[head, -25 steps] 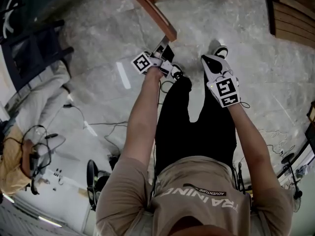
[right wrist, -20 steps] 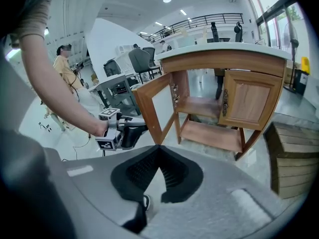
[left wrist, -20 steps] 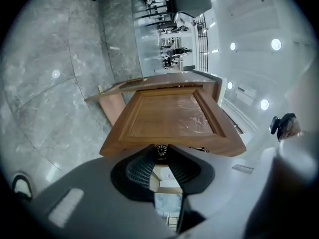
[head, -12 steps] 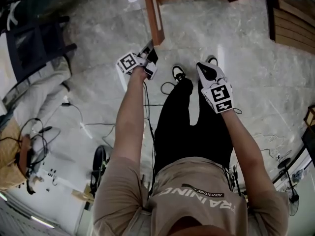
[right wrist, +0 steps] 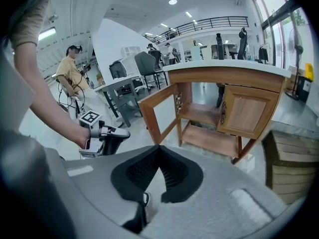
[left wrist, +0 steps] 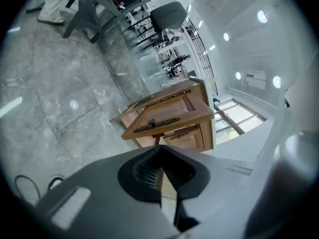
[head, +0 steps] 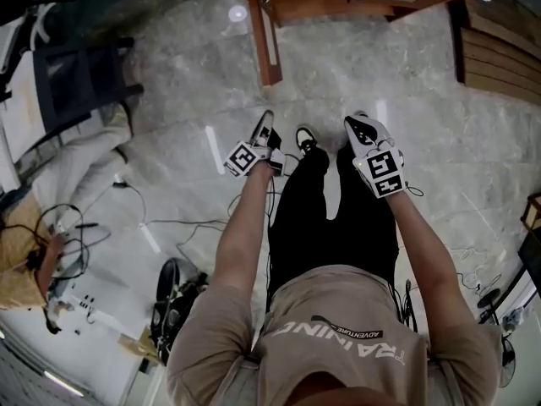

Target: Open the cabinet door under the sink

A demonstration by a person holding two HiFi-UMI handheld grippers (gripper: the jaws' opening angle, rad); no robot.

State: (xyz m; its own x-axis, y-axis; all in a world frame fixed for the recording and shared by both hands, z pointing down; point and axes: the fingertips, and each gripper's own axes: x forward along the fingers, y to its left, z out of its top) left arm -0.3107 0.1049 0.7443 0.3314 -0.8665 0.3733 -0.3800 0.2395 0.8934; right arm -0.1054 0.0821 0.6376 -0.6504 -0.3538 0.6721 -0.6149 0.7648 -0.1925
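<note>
Cabinet door point(right wrist: 147, 119) stands wide open already, well apart from both claws. Left claw point(left wrist: 159, 148) has just closed w/ nothing in it. Right claw point(right wrist: 158, 148) is shut and empty too. Risk: nothing holds the door, so it may swing back.

Pretty bright, even indoor light; ceiling lamps point(right wrist: 173, 1) at 12 o'clock bounce glare off the floor point(head: 169, 91), heavy fisheye, dark corners.

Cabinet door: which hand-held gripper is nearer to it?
Left. The left hand-held gripper faces the door, apart from it; the right hand-held gripper is farther, off to the side.
</note>
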